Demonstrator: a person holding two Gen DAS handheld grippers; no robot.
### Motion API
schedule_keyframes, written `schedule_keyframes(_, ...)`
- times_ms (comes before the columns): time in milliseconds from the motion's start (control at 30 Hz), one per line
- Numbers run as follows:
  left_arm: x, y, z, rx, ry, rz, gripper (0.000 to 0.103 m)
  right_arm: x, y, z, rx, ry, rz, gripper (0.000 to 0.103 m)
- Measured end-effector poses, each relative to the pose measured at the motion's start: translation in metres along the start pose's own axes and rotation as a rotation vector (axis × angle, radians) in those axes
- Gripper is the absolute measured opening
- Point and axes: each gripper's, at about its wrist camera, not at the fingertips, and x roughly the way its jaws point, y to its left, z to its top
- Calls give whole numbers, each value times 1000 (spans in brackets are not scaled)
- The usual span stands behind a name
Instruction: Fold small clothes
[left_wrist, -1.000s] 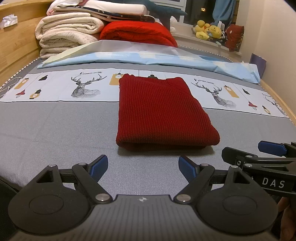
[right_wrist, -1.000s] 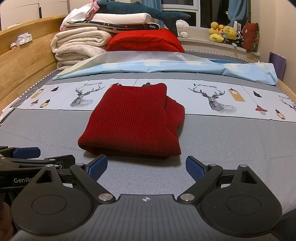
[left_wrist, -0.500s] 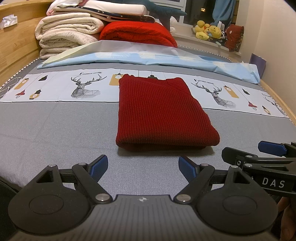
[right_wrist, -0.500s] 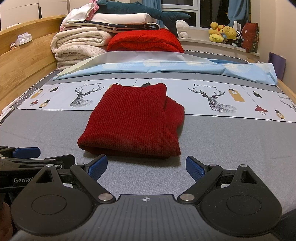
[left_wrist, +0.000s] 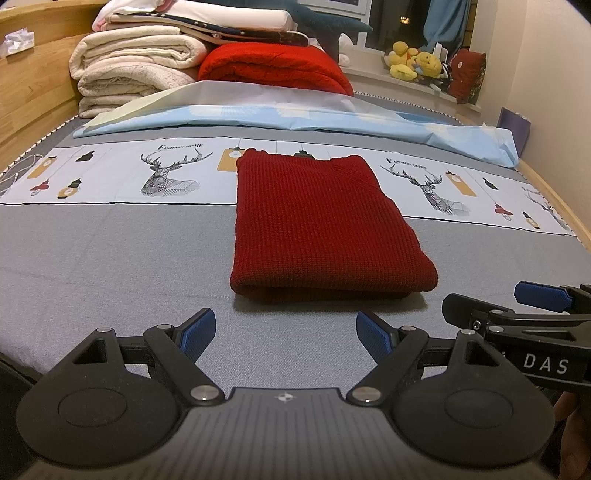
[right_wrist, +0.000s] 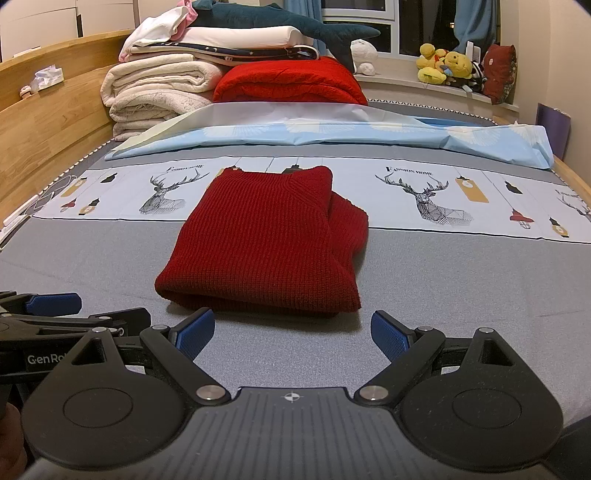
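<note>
Both grippers, left (left_wrist: 285, 334) and right (right_wrist: 291, 334), hover side by side, fingers spread wide and empty, just short of the folded red sweater (left_wrist: 321, 225).

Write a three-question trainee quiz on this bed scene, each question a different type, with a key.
1. True or false: the left gripper is shut on the red sweater.
2. Multiple choice: the red sweater lies
A. unfolded and spread flat
B. folded into a compact rectangle on the grey bedspread
C. on top of the stacked blankets
3. Fill in: in the right wrist view, the right gripper is ____, with nothing between its fingers.

Key: 1 false (it is open, short of the sweater's near edge). 2 B. 3 open.
</note>
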Motion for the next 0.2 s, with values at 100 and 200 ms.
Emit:
schedule_keyframes(100,1,-1,0,1,0,-1,87,0,0,0,-1,-1,0,92)
schedule_keyframes(200,1,-1,1,1,2,-2,87,0,0,0,-2,0,-1,92)
